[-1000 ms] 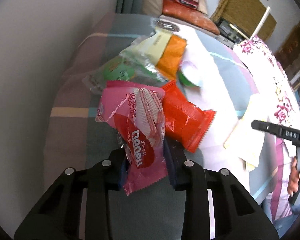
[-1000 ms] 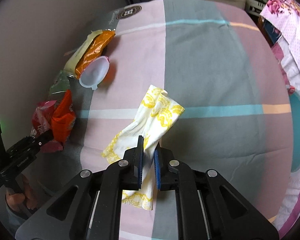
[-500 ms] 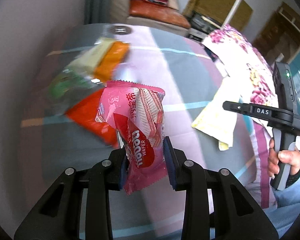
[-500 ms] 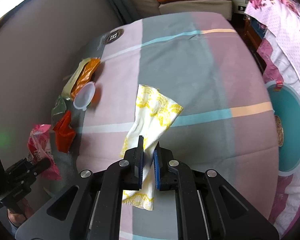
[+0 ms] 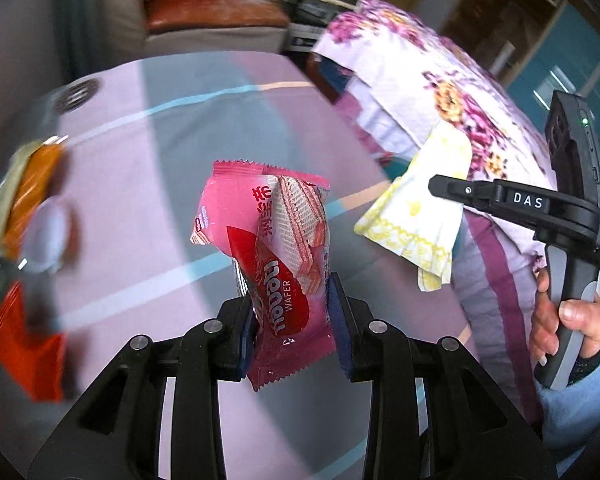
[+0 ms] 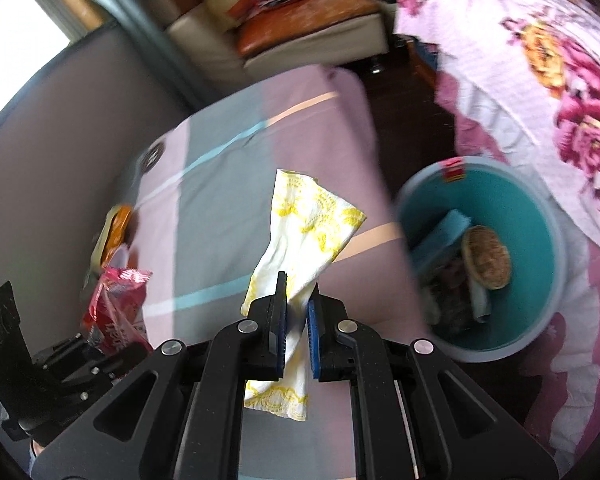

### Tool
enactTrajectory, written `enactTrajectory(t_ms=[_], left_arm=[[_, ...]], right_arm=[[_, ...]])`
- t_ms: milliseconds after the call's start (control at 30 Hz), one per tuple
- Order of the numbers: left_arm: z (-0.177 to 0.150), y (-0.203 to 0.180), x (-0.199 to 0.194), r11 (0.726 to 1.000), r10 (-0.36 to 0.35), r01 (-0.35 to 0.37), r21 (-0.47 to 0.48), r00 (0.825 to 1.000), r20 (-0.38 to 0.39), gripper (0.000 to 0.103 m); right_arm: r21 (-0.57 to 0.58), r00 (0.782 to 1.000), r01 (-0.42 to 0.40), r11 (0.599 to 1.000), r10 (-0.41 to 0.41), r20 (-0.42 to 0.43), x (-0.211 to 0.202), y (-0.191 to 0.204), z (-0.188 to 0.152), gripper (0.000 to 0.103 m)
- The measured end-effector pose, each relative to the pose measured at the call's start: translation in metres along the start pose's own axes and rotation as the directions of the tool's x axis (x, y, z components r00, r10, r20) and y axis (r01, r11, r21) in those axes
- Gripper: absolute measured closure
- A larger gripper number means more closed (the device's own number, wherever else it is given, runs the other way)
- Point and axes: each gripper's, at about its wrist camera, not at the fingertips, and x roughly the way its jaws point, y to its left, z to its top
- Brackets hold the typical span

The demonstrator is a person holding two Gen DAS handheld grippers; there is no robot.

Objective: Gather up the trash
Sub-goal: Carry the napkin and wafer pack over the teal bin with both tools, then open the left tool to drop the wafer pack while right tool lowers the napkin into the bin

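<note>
My left gripper (image 5: 291, 312) is shut on a pink wafer wrapper (image 5: 272, 248) and holds it in the air above the striped table. My right gripper (image 6: 297, 312) is shut on a white napkin with yellow print (image 6: 304, 232), also lifted off the table. The napkin also shows at the right of the left wrist view (image 5: 420, 208), and the wrapper at the left of the right wrist view (image 6: 116, 304). A teal bin (image 6: 540, 240) with trash inside stands on the floor right of the table.
An orange packet (image 5: 28, 196), a small plastic cup (image 5: 44, 236) and a red wrapper (image 5: 24, 348) lie at the table's left side. A floral bedspread (image 6: 540, 60) lies to the right. A sofa (image 6: 300, 24) stands behind the table.
Both grippers have lifted and swung right with their loads. The pile of wrappers has slid to the left of view, and the teal bin has come into the right wrist view.
</note>
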Motion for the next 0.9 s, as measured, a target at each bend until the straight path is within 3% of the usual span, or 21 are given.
enactTrajectory(t_ms=[400, 667, 900], left_arm=[[0.051, -0.106, 0.078, 0.984, -0.052, 0.068, 0.168, 0.994, -0.101, 0.070], [0.065, -0.148, 0.110, 0.970, -0.056, 0.089, 0.227, 0.987, -0.150, 0.070], [0.075, -0.170, 0.125, 0.961, -0.054, 0.094, 0.260, 0.986, -0.157, 0.065]], right_arm=[[0.136, 0.991, 0.079, 0.988, -0.093, 0.099, -0.032, -0.100, 0.024, 0.094], [0.197, 0.986, 0.107, 0.975, -0.129, 0.104, -0.041, -0.152, 0.026, 0.094], [0.218, 0.985, 0.121, 0.968, -0.145, 0.096, -0.039, -0.174, 0.027, 0.094]])
